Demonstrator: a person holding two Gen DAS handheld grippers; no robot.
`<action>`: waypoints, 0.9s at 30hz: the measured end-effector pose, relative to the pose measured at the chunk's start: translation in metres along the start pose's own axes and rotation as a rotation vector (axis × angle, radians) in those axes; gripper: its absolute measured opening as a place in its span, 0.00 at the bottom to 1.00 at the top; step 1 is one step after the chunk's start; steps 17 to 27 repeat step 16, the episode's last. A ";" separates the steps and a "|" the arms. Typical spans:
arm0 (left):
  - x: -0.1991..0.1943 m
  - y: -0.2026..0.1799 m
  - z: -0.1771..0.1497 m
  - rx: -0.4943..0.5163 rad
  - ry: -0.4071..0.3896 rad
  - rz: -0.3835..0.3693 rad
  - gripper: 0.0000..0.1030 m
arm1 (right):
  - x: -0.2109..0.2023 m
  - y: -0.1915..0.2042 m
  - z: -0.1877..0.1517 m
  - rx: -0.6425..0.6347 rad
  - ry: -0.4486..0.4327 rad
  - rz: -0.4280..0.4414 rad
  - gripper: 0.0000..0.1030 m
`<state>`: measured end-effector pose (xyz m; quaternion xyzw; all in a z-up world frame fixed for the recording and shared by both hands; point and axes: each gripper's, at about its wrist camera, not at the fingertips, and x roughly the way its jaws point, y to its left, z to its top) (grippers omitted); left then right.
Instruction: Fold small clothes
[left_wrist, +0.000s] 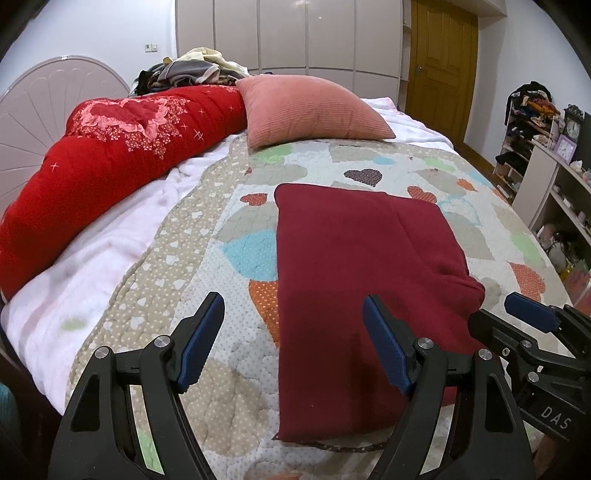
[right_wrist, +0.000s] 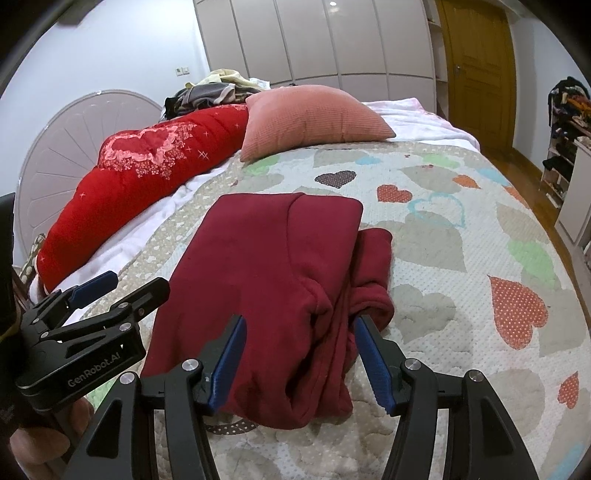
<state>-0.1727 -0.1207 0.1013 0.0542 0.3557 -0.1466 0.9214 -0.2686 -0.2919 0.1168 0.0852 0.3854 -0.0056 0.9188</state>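
Observation:
A dark red garment (left_wrist: 347, 266) lies partly folded on the heart-patterned quilt (left_wrist: 229, 236); it also shows in the right wrist view (right_wrist: 266, 266), with a bunched sleeve on its right side. My left gripper (left_wrist: 293, 332) is open over the garment's near left edge, empty. My right gripper (right_wrist: 299, 347) is open over the garment's near right part, jaws on either side of the bunched folds, not closed on them. The right gripper also shows at the left view's right edge (left_wrist: 517, 317), and the left gripper shows at the right view's left side (right_wrist: 122, 284).
A pink cushion (left_wrist: 314, 110) and a red quilted bolster (left_wrist: 110, 155) lie at the bed's far side, with a clothes pile (left_wrist: 195, 70) behind. A pink headboard (left_wrist: 44, 110) is left. Shelves (left_wrist: 546, 177) stand right, a wooden door (left_wrist: 443, 66) beyond.

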 end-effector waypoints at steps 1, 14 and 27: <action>0.001 0.000 0.000 0.000 0.001 0.000 0.76 | 0.001 0.000 0.000 0.000 0.002 0.000 0.57; 0.009 0.007 0.000 0.000 -0.010 -0.002 0.76 | 0.010 0.000 0.001 -0.003 0.019 0.011 0.57; 0.014 0.011 0.001 -0.008 0.007 -0.019 0.76 | 0.013 -0.002 0.001 0.001 0.026 0.018 0.57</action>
